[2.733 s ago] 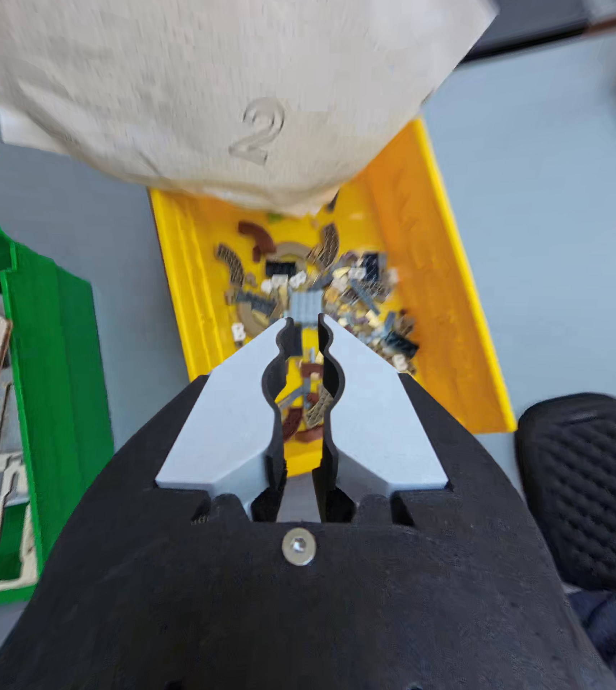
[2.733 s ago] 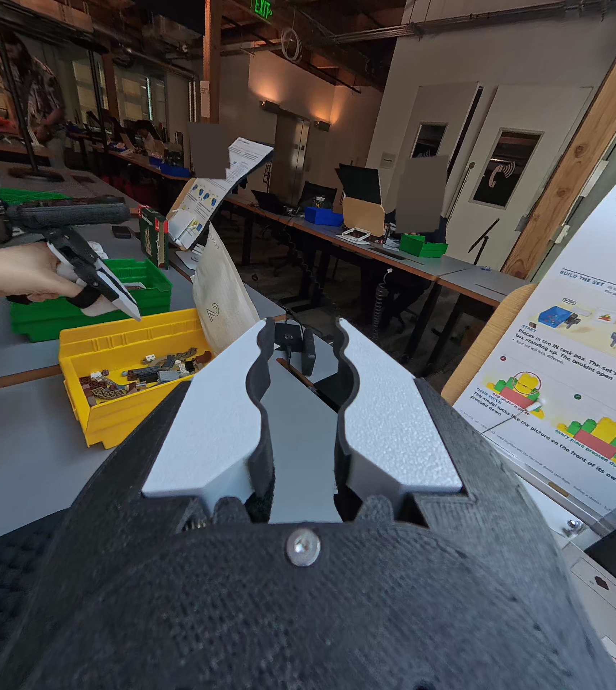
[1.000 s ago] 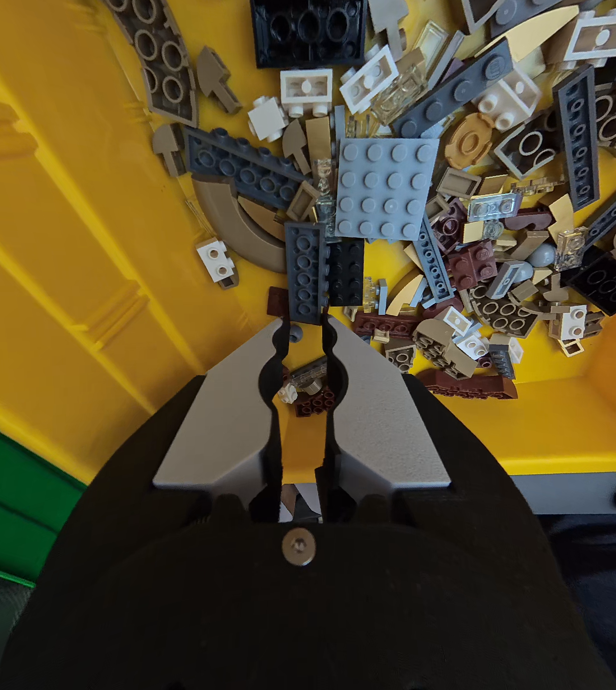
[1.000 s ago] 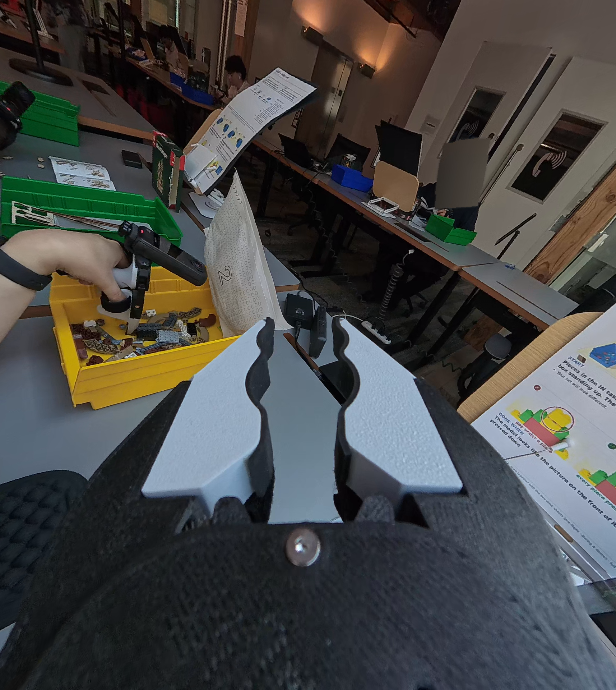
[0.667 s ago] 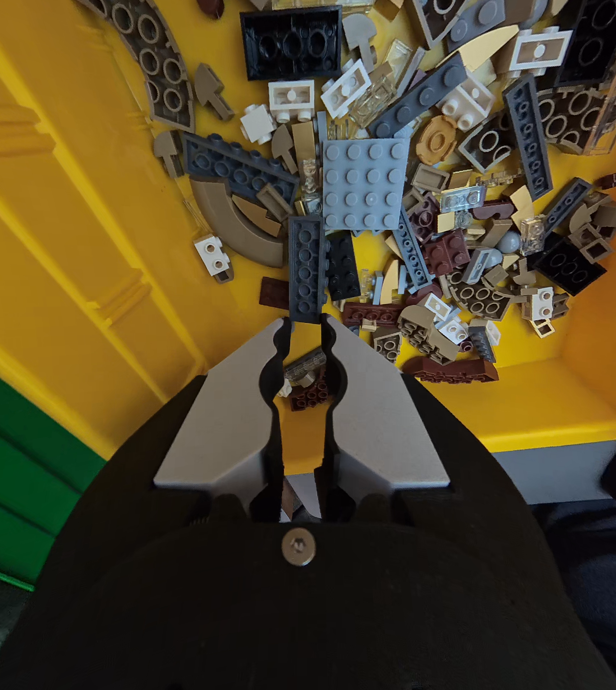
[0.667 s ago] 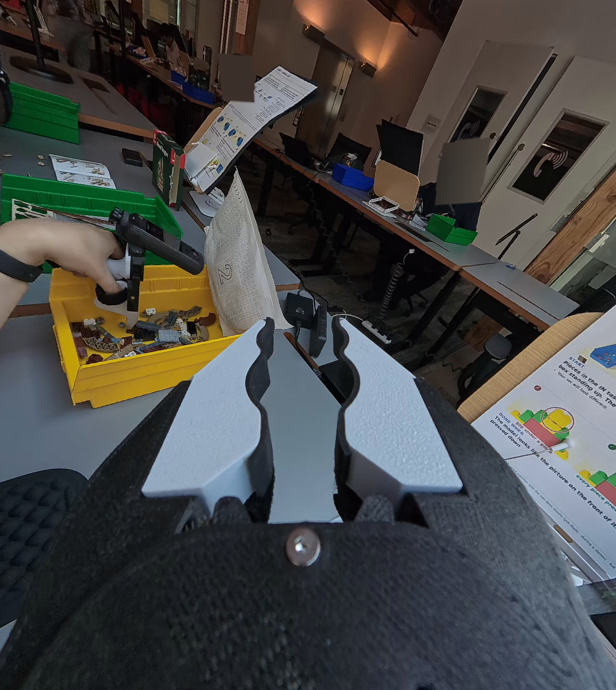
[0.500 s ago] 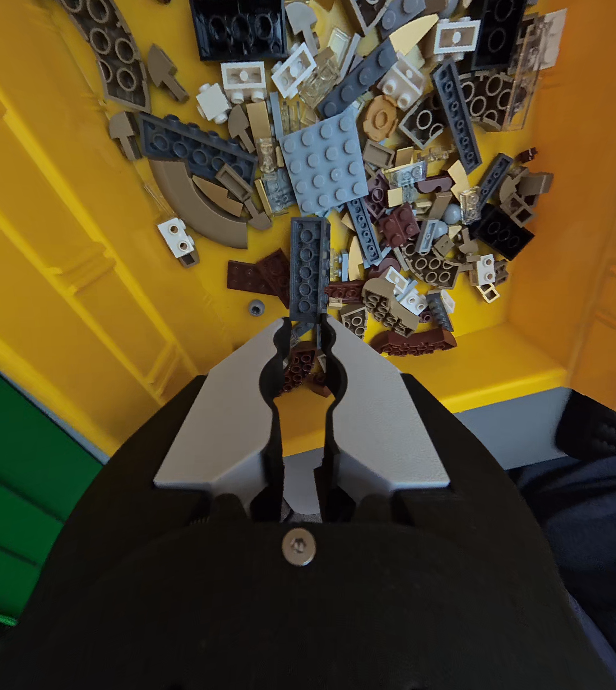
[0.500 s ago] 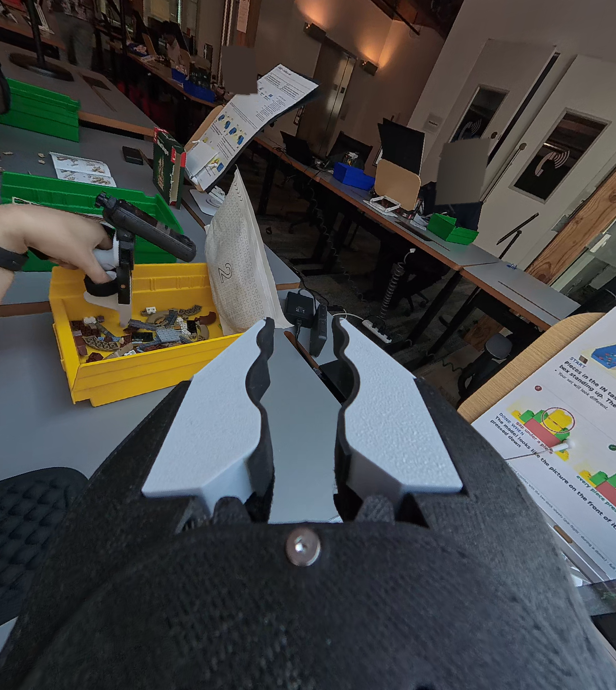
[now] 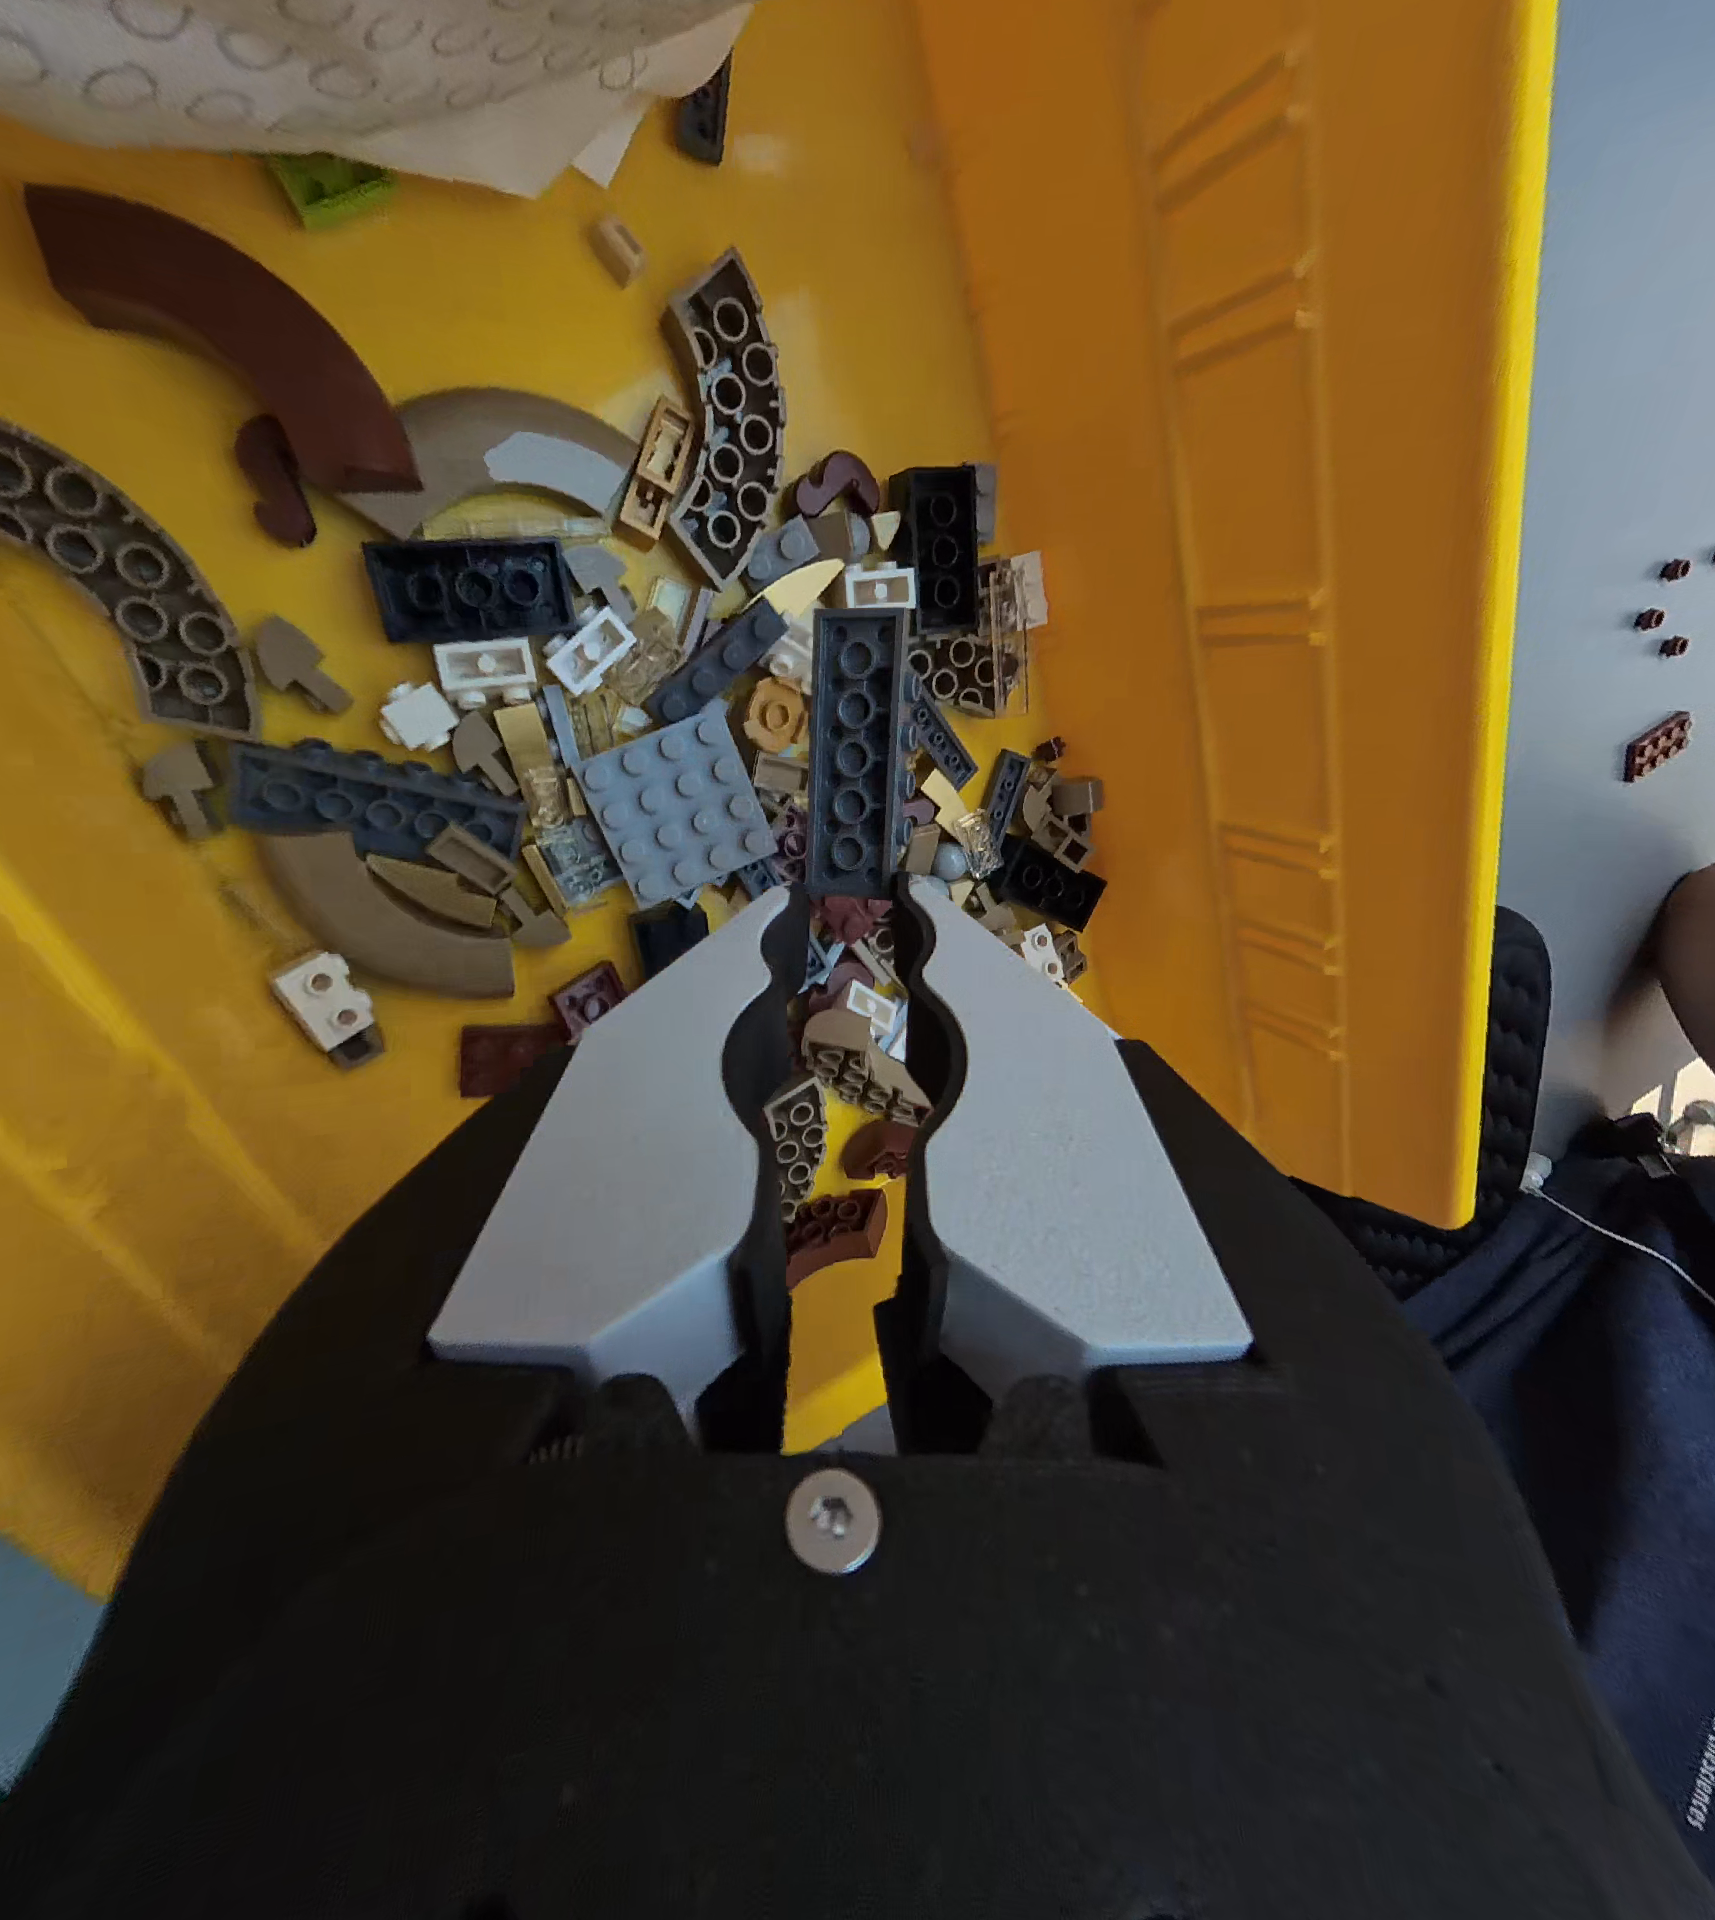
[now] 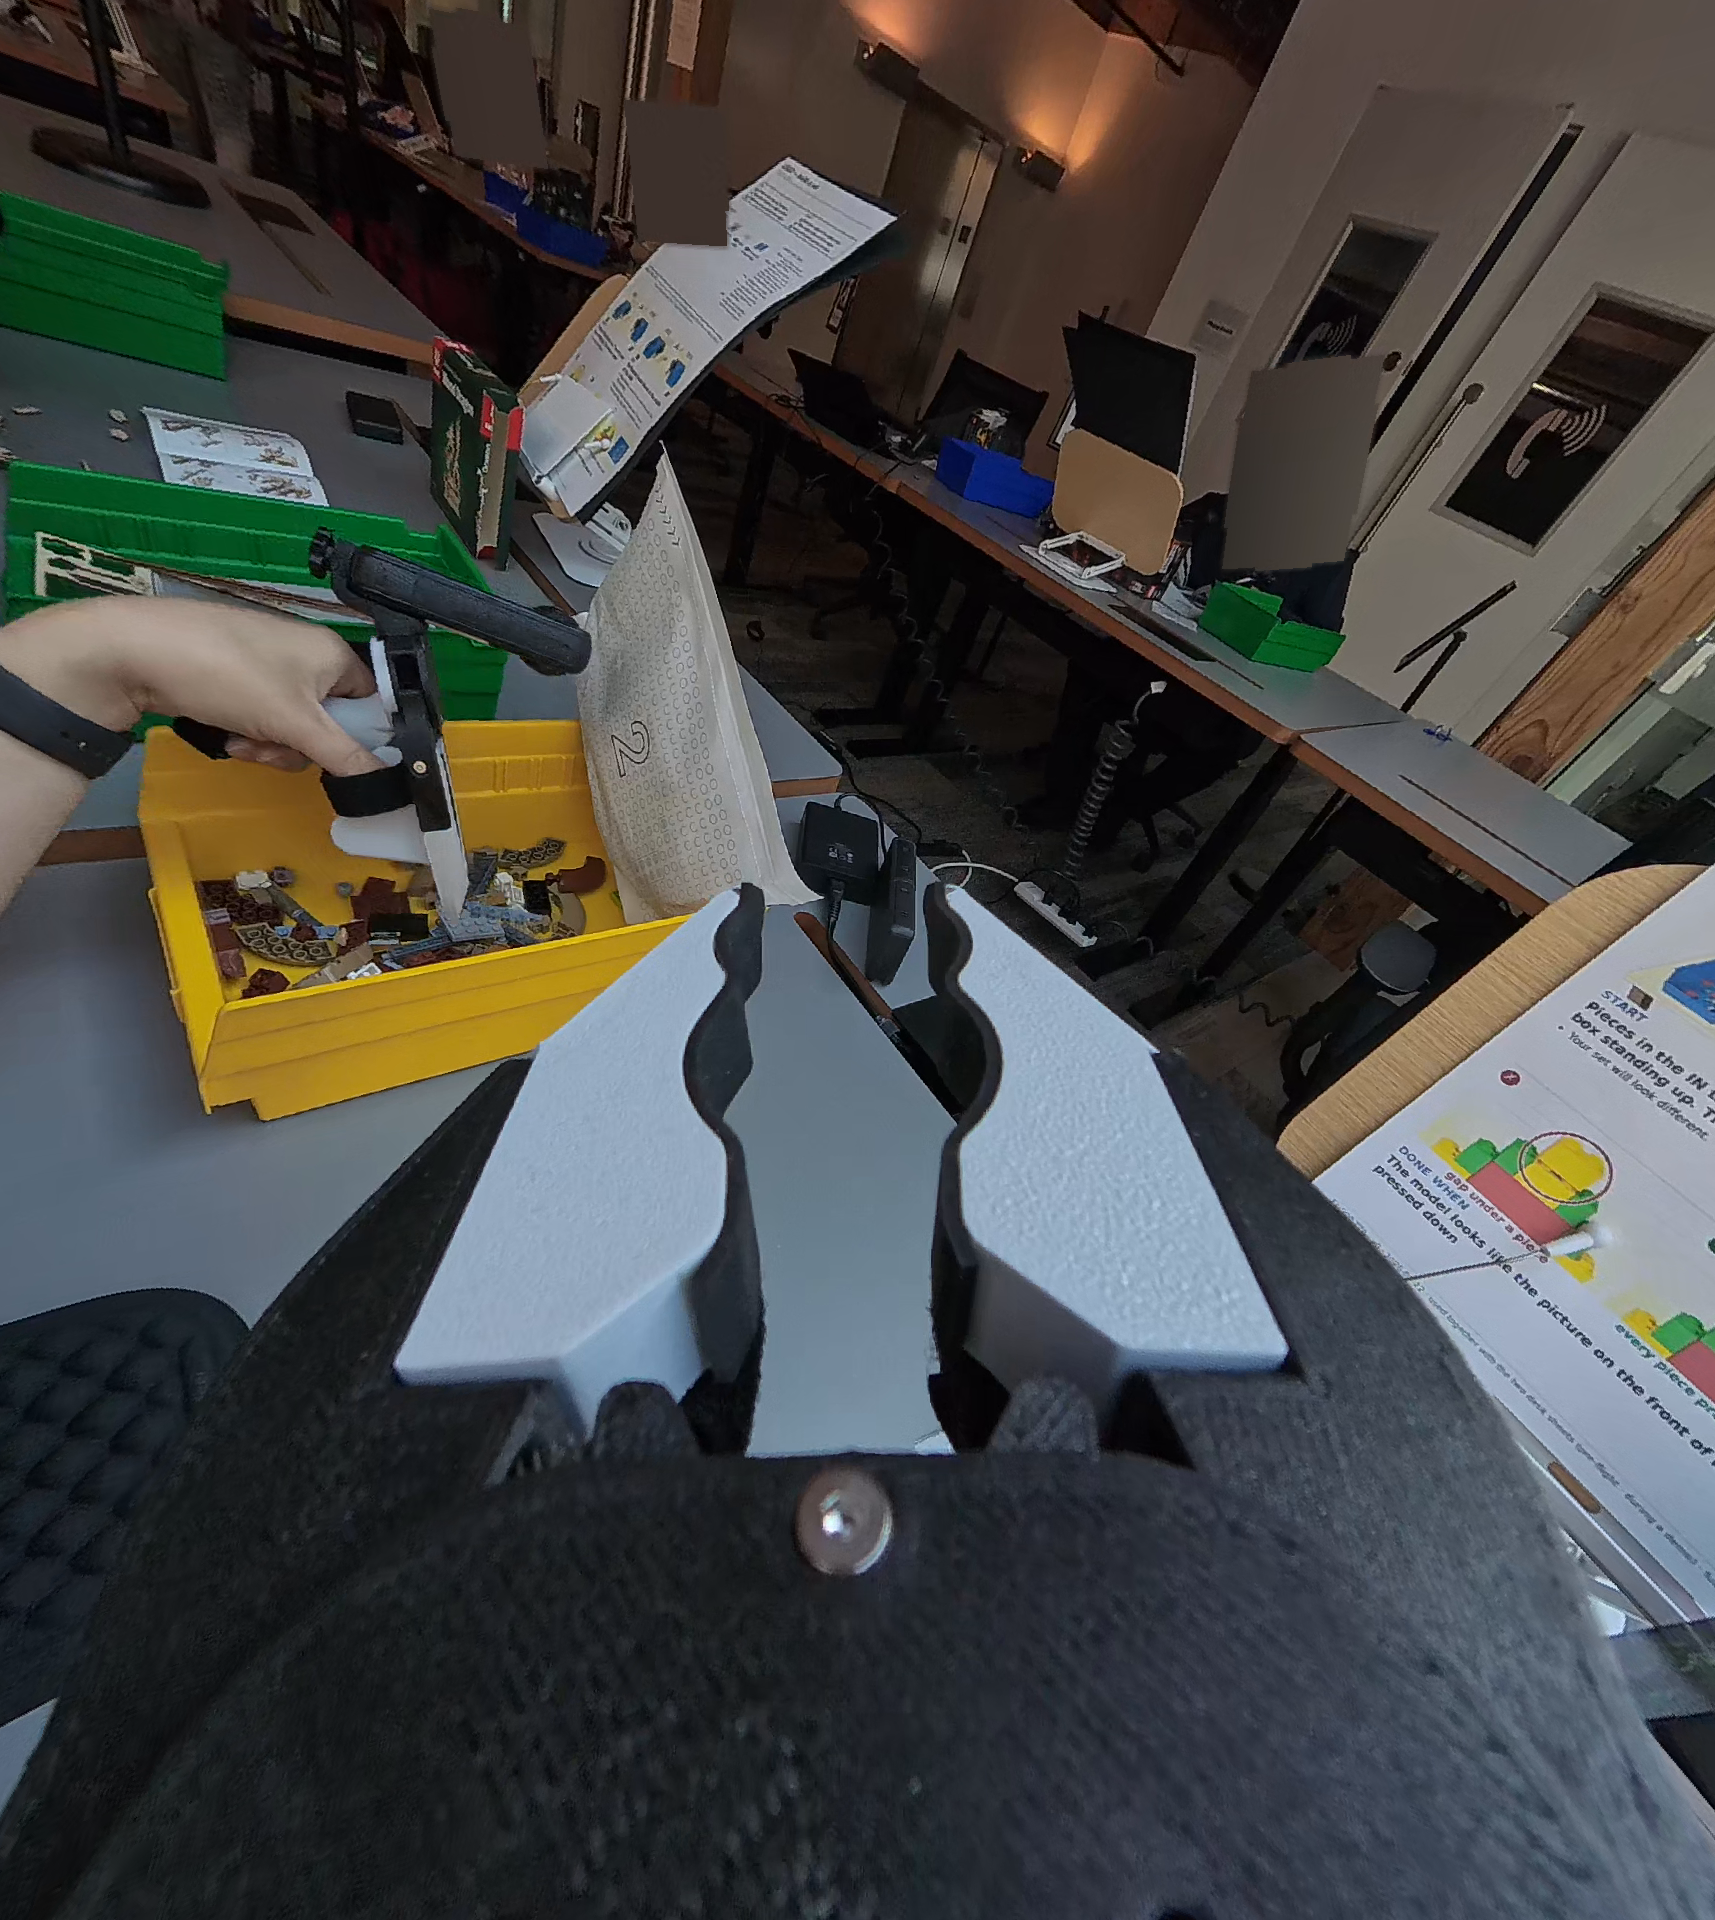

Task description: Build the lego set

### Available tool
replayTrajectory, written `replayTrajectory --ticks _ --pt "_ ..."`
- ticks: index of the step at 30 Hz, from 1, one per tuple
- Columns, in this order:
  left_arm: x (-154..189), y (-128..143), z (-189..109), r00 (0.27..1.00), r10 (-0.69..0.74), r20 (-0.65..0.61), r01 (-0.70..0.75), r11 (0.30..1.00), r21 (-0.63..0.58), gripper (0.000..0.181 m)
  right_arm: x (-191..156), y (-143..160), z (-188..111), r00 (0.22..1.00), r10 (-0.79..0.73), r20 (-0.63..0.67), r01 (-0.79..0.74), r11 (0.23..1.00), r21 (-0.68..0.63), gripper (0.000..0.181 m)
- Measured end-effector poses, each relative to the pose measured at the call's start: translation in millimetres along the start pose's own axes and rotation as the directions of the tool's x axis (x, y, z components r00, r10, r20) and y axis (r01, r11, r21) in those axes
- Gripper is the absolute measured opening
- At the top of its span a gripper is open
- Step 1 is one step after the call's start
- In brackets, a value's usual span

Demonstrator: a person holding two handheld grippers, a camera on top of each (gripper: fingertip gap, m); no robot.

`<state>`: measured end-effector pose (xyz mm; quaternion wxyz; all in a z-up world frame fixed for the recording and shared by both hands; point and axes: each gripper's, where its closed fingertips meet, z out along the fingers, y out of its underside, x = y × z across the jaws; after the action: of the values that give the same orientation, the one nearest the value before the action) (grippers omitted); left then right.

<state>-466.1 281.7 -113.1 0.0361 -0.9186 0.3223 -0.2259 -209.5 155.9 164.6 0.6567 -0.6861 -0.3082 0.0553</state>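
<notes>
My left gripper [image 9: 851,896] is shut on one end of a long dark grey plate [image 9: 855,750], which sticks out forward, studs hidden, above the pile of loose lego pieces [image 9: 624,727] in the yellow bin [image 9: 1237,520]. A light grey square plate [image 9: 674,808] and a second dark grey long plate [image 9: 370,802] lie in the pile. In the right wrist view the left gripper [image 10: 448,883] reaches down into the yellow bin [image 10: 396,1029]. My right gripper [image 10: 837,914] is open and empty, held above the grey table [image 10: 53,1143], apart from the bin.
A white paper bag [image 10: 666,748] stands at the bin's far side and overhangs it [image 9: 313,62]. A green bin [image 10: 209,540] sits behind. Small brown pieces [image 9: 1658,743] lie on the table right of the bin. A black padded rest [image 10: 22,1455] and an instruction sheet [image 10: 1611,1247] flank my right gripper. Spacing between my two grippers at the tips: around 40 centimetres.
My left gripper went down into the bin, closed on the long dark grey plate and lifted it, swinging right over the pile. My right gripper stayed open and nearly still.
</notes>
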Motion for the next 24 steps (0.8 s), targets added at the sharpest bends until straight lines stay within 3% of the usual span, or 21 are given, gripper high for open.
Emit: replayTrajectory --ticks 2,3,6,8,10,15,24 --pt "5.1 -2.6 10.5 1.0 0.016 -0.019 -0.016 1.0 -0.026 0.015 0.1 1.3 0.4 1.0 -0.003 -0.002 0.003 1.0 -0.008 0.031" --pt "4.5 -1.4 13.4 1.0 0.015 -0.007 -0.016 0.999 -0.043 0.026 0.0 1.8 0.3 1.0 -0.005 -0.003 0.005 1.0 -0.01 0.031" --pt "-18.1 10.1 4.6 0.987 -0.006 0.159 0.019 0.997 -0.08 0.049 0.6 1.7 -0.7 1.0 -0.006 -0.004 0.006 1.0 -0.008 0.031" --pt "-39.3 21.3 -10.5 0.955 -0.018 0.296 0.047 0.995 -0.089 0.041 1.0 1.3 -1.2 1.0 -0.003 -0.002 0.003 1.0 -0.003 0.031" --pt "-50.1 33.7 -16.3 0.937 -0.017 0.349 0.063 0.991 -0.119 0.033 1.7 1.6 -1.0 1.0 -0.002 -0.002 0.002 1.0 -0.003 0.031" --pt "-63.9 53.9 -3.8 0.928 -0.006 0.372 0.102 0.965 -0.24 0.026 1.3 4.2 1.1 1.0 -0.004 0.001 0.004 1.0 -0.016 0.031" --pt "-60.7 54.2 2.1 0.92 0.069 0.386 0.053 0.953 -0.297 0.004 4.1 4.9 -0.7 1.0 0.0 -0.005 0.0 1.0 -0.014 0.031"
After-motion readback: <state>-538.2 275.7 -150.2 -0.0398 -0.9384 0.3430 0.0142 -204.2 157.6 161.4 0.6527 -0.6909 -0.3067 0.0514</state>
